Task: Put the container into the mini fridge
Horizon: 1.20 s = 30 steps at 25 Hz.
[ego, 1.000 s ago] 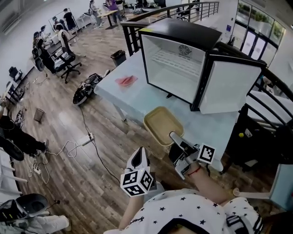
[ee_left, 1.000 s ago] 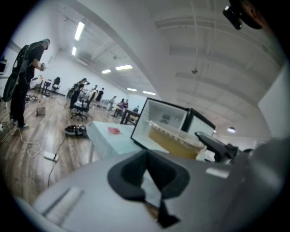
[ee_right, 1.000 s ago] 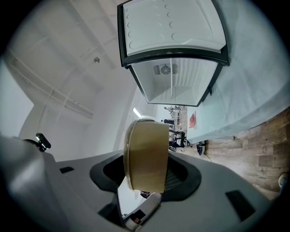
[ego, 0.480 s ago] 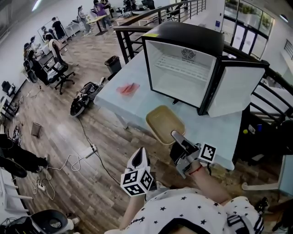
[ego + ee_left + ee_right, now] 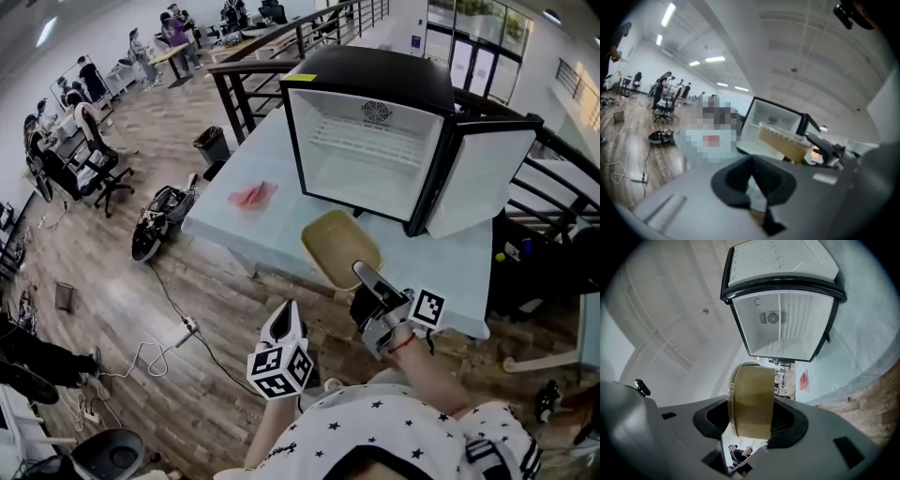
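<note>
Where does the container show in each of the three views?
Head view: container at centre, just below the fridge, held by the right gripper.
Left gripper view: container right of centre, in front of the fridge.
Right gripper view: container at bottom centre, edge-on between the jaws, under the fridge.
Shared landmark: the open fridge, with its white inside facing every camera.

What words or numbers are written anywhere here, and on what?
Nothing here can be read as letters or numbers.
Yellow sticker on the mini fridge: too small to read.
Blue sign on the far wall: too small to read.
Square markers on the left tool and right tool: black-and-white patterns, no letters.
</note>
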Motion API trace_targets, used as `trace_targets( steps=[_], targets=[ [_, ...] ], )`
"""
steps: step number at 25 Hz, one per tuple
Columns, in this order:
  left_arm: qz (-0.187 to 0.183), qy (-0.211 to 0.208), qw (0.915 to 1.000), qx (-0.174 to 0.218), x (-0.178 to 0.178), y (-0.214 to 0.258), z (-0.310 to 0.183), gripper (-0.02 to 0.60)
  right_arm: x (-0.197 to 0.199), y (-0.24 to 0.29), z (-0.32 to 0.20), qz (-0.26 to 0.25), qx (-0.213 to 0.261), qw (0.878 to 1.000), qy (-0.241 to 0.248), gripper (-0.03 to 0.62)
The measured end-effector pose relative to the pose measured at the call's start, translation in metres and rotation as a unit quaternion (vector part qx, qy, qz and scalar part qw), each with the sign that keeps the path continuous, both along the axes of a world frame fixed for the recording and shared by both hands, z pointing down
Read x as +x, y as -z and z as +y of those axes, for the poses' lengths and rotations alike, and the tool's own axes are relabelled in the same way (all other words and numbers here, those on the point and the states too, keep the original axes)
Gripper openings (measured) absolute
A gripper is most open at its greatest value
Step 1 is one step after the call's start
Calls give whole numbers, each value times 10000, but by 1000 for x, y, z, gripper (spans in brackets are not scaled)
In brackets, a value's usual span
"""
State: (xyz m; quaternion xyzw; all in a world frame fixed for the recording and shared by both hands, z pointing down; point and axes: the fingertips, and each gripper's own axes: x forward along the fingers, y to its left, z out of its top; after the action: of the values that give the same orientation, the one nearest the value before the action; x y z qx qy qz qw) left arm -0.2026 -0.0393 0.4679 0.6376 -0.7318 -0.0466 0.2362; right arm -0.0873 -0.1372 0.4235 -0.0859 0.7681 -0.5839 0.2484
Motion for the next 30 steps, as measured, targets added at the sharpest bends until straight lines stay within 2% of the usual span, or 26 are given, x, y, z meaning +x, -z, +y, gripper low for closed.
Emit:
trace_targets(
  steps=[10, 21, 30],
  targets=[
    [-12, -197, 9998, -32, -22, -2, -39, 6, -2, 0, -39, 31, 33, 9991, -433, 216],
    [-96, -333, 9994, -54, -55, -3, -107, 6, -19, -6, -112, -68, -14, 9973, -728, 216],
    [-77, -651, 9978, -119, -57, -3, -167, 6, -21, 1, -171, 38, -84, 9936, -1126, 216]
  ],
)
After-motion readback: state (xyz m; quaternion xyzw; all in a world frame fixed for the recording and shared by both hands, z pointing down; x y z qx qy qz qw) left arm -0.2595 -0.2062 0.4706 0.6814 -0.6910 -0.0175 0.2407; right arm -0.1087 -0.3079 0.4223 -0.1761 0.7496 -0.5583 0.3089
